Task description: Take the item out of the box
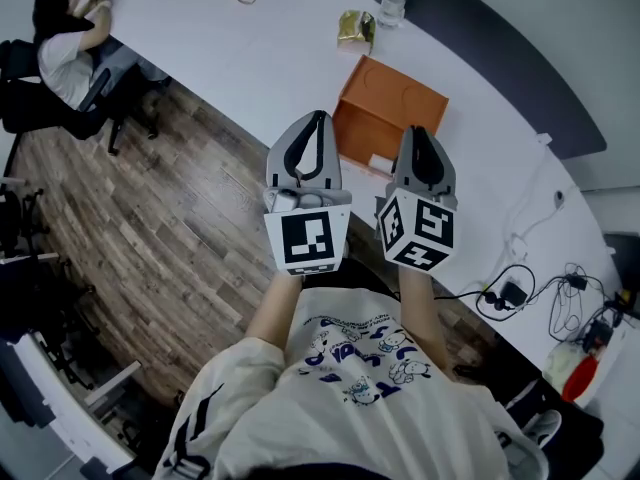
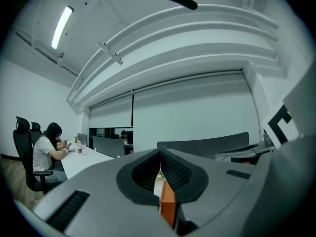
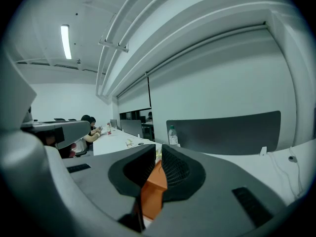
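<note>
Left gripper (image 1: pixel 319 117): jaws closed tip to tip with nothing between them; the orange strip seen low in the slit in its own view is the box beyond, not a thing held
Right gripper (image 1: pixel 418 131): likewise clenched and empty, with the box's orange corner showing past its pads
Pose: both are held out in front of the chest side by side, forearms roughly parallel and marker cubes toward the body; the left one points level, the right one dips slightly toward the table
Box (image 1: pixel 392 106): orange and apparently closed, lying flat on the white table (image 1: pixel 250 68) near its front edge, just ahead of both tips; in the head view the right tip overlaps its near edge, and I cannot tell whether it touches
Item: hidden inside the box, so nothing can be said of it yet
Handling, as a guess: the box looks like stiff card with a smooth finish and is probably light, so it may slide on the table when pushed; its walls should bear a pinch without crushing
Where to hold: the lid's near edge or a near corner, with one gripper bracing the base while the other lifts; both sets of jaws must open first
Beyond: a gold snack bag (image 1: pixel 355 28) and a clear bottle (image 1: pixel 392 1) stand behind the box, well apart from the grippers; a seated person (image 1: pixel 62 48) is at the table's far end
</note>
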`<control>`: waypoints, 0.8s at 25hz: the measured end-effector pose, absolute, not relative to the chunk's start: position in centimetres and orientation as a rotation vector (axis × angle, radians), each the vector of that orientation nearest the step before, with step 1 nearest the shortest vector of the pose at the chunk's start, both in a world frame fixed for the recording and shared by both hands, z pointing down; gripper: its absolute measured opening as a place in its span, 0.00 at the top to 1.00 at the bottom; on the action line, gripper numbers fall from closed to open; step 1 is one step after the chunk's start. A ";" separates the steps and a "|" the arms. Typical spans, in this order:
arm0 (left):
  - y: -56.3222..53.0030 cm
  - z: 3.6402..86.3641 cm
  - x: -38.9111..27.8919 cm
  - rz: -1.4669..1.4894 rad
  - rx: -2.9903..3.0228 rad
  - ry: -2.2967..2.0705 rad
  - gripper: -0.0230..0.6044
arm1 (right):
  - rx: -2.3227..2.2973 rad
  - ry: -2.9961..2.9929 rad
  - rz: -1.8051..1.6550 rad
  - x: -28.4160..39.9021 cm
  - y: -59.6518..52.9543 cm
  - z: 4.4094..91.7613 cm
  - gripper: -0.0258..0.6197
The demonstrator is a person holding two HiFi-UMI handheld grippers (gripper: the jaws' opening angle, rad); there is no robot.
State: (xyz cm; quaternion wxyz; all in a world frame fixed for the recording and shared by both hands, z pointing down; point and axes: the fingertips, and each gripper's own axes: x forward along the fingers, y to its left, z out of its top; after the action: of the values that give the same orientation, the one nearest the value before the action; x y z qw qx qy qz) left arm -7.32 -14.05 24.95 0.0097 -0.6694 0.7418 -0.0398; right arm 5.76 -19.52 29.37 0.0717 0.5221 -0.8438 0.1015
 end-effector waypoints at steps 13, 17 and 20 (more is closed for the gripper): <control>-15.9 27.0 -7.7 -0.180 -2.091 2.375 0.93 | 1.514 -2.519 0.364 5.3 -21.9 31.4 0.87; -16.7 27.5 -8.0 -0.188 -2.106 2.378 0.93 | 1.518 -2.508 0.385 5.1 -22.6 31.8 0.87; -17.4 27.8 -8.0 -0.190 -2.120 2.374 0.93 | 1.518 -2.500 0.395 5.3 -23.1 32.1 0.87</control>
State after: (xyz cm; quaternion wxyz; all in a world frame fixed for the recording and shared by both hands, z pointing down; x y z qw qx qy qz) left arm -8.01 -17.42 27.77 -0.0235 -0.6646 0.7445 -0.0597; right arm 5.27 -23.10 32.10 0.0951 0.5120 -0.8432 0.1333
